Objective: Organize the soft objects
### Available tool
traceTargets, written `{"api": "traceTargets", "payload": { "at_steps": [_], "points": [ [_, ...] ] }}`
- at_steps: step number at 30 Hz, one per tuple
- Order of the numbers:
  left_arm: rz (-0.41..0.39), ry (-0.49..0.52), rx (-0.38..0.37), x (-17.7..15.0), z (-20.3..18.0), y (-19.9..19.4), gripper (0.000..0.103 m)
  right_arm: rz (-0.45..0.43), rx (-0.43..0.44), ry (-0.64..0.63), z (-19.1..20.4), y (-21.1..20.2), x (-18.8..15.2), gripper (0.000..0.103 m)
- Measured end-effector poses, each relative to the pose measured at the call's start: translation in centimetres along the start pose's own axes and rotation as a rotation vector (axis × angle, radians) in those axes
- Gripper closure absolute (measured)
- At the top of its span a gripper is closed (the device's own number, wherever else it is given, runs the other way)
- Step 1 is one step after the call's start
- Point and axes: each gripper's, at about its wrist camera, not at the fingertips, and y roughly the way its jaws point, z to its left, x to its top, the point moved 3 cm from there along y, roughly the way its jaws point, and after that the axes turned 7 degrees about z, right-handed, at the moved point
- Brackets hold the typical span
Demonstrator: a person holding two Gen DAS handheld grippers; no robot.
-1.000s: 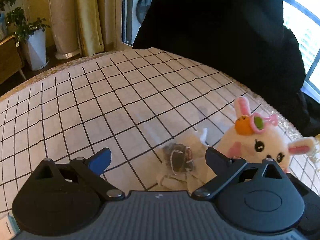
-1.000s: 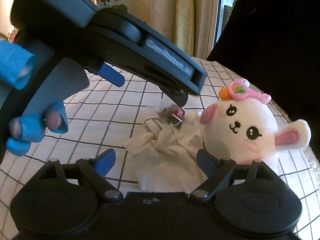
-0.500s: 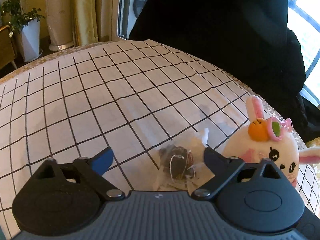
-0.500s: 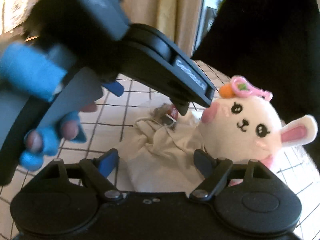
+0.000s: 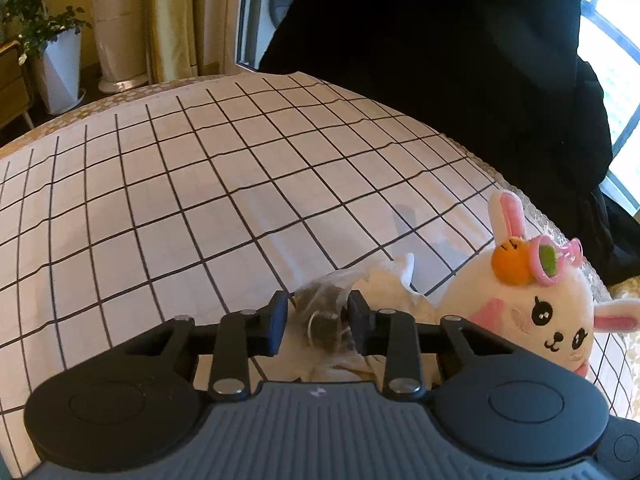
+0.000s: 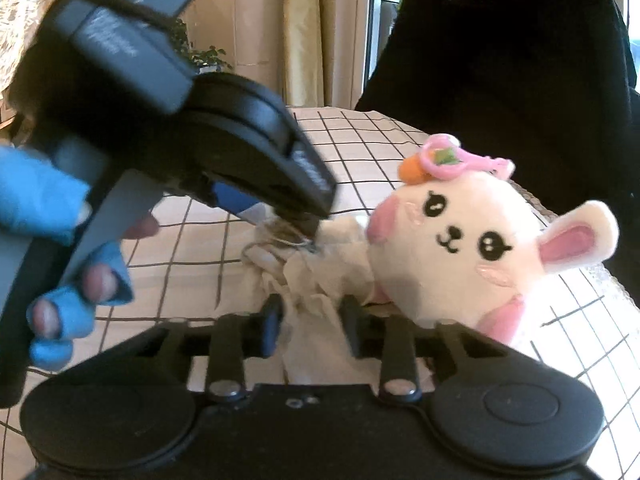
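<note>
Near the table's (image 5: 168,184) right edge, just beside a plush rabbit (image 5: 532,312), lies a crumpled cloth bag (image 6: 316,280). The left gripper (image 5: 318,322) is closing on its dark-filled end, the right gripper (image 6: 310,320) on its pale fabric. Best to squeeze fully, then lift both together, keeping clear of the rabbit.

Left tool (image 5: 318,322) jaws closing, right tool (image 6: 310,322) jaws closing

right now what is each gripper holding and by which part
Both sets of jaws are closing on the cream cloth bag. The left gripper pinches its gathered top around the dark contents; the right gripper pinches its lower fabric. The bunny plush is unheld.
</note>
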Motion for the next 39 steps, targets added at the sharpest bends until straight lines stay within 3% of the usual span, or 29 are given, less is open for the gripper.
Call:
{"api": "traceTargets", "payload": {
  "at_steps": [3, 6, 24, 32, 35, 37, 38, 39],
  "points": [
    [-0.002, -0.001, 0.018, -0.1, 0.2, -0.8, 0.080, 0.002, -0.001, -0.001, -0.3, -0.6, 0.1, 0.092],
    [-0.002, -0.003, 0.035, -0.5, 0.7, -1.8, 0.084, -0.029, 0.004, -0.006, -0.4, -1.8, 0.0, 0.095],
    [0.001, -0.071, 0.058, -4.0, 2.9, -8.5, 0.090, -0.126, 0.071, -0.088, -1.1, -11.6, -2.0, 0.097],
    [0.027, -0.098, 0.022, -3.9, 2.9, -7.5, 0.089, -0.022, 0.068, -0.072, -2.0, -8.7, -3.7, 0.097],
    [0.034, -0.090, 0.035, -3.8, 3.0, -6.6, 0.076, 0.014, 0.077, -0.069, -2.3, -7.3, -4.2, 0.097],
    [0.033, -0.079, 0.039, -3.7, 2.9, -6.1, 0.057, 0.031, 0.082, -0.076, -2.2, -6.6, -4.9, 0.097],
    [0.030, -0.075, 0.041, -3.7, 2.8, -6.0, 0.034, 0.038, 0.084, -0.080, -2.1, -6.4, -5.1, 0.097],
    [0.024, -0.067, 0.047, -3.7, 2.7, -5.8, 0.028, 0.044, 0.086, -0.082, -2.0, -6.1, -5.2, 0.096]
  ]
}}
